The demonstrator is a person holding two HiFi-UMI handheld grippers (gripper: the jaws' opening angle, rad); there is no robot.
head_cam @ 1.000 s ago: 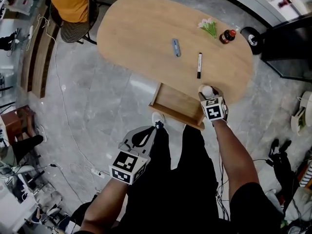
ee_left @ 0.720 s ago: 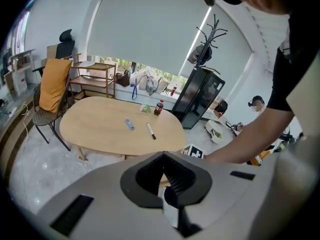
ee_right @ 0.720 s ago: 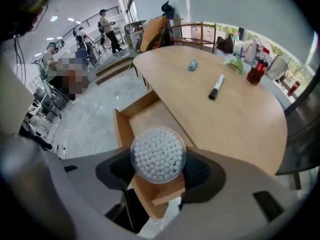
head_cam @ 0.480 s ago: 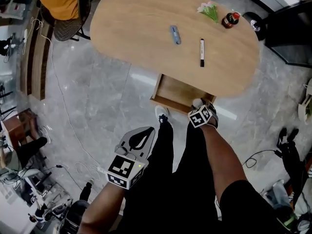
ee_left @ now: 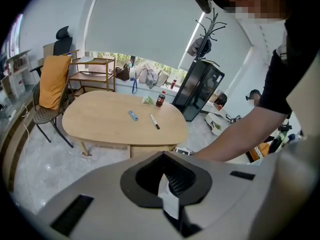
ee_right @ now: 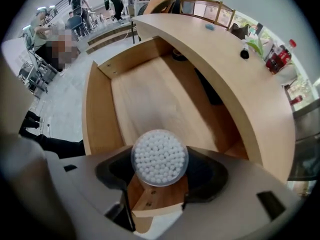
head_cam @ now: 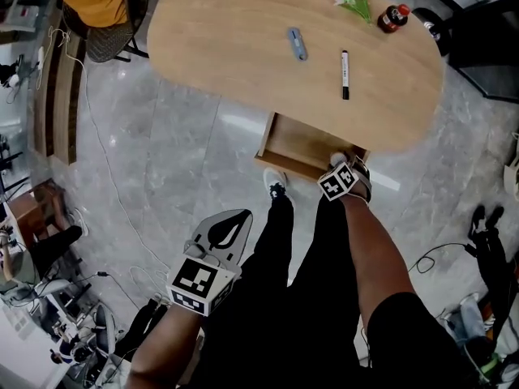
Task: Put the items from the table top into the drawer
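Note:
My right gripper (head_cam: 344,167) is shut on a round clear tub of cotton swabs (ee_right: 159,157) and hangs over the front right corner of the open wooden drawer (head_cam: 293,151). The drawer's inside (ee_right: 150,101) looks bare. On the oval wooden table (head_cam: 235,31) lie a blue item (head_cam: 298,44) and a black marker (head_cam: 345,63). A small bunch of flowers (head_cam: 354,0) and a dark bottle with a red cap (head_cam: 392,17) stand near the far edge. My left gripper (head_cam: 229,222) hangs low beside the person's legs, shut and holding nothing.
A chair with an orange cover (head_cam: 93,6) stands at the table's far left end. A black cabinet (ee_left: 200,86) stands past the right end. Cables run over the grey floor (head_cam: 154,168) on the left, and shoes lie at the right.
My right gripper has drawn back from the table's edge with the swab tub and now sits at the drawer's front right corner. The left gripper has stayed low.

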